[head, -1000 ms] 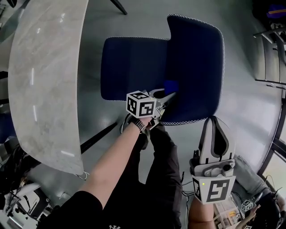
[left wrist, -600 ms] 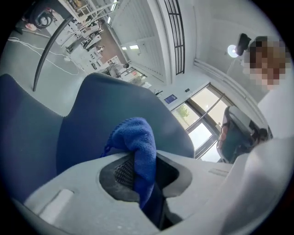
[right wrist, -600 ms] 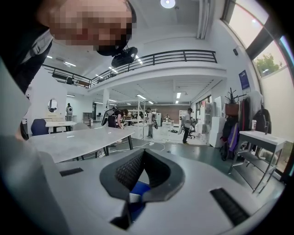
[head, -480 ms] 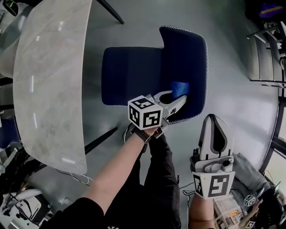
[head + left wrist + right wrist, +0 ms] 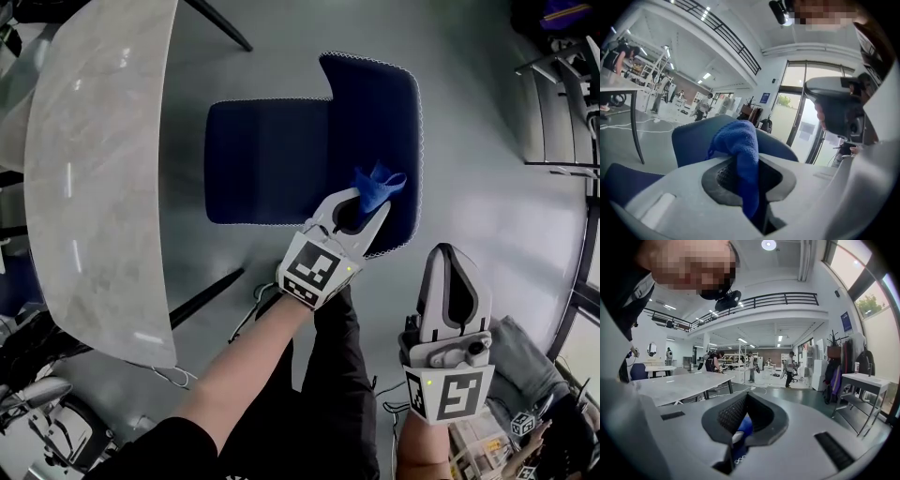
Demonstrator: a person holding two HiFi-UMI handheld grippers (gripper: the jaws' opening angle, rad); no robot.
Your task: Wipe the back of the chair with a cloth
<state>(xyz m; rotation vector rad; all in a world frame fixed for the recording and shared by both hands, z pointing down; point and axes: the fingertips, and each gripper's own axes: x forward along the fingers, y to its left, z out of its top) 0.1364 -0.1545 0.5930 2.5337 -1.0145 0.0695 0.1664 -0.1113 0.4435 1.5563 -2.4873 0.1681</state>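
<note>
In the head view a dark blue chair stands below me, its seat to the left and its back to the right. My left gripper is shut on a blue cloth, which rests bunched against the near part of the chair back. In the left gripper view the cloth hangs down between the jaws, with the chair back just behind it. My right gripper hovers apart at the lower right, shut with nothing in it. Its own view shows the right gripper with its jaws together.
A long pale marble-look table runs down the left, close to the chair seat. A dark table leg and cables lie on the grey floor. A metal rack stands at the right edge. My black-trousered leg is below the grippers.
My left gripper has carried the cloth rightward and up along the chair back, and its marker cube has turned over. The right gripper has stayed in place.
</note>
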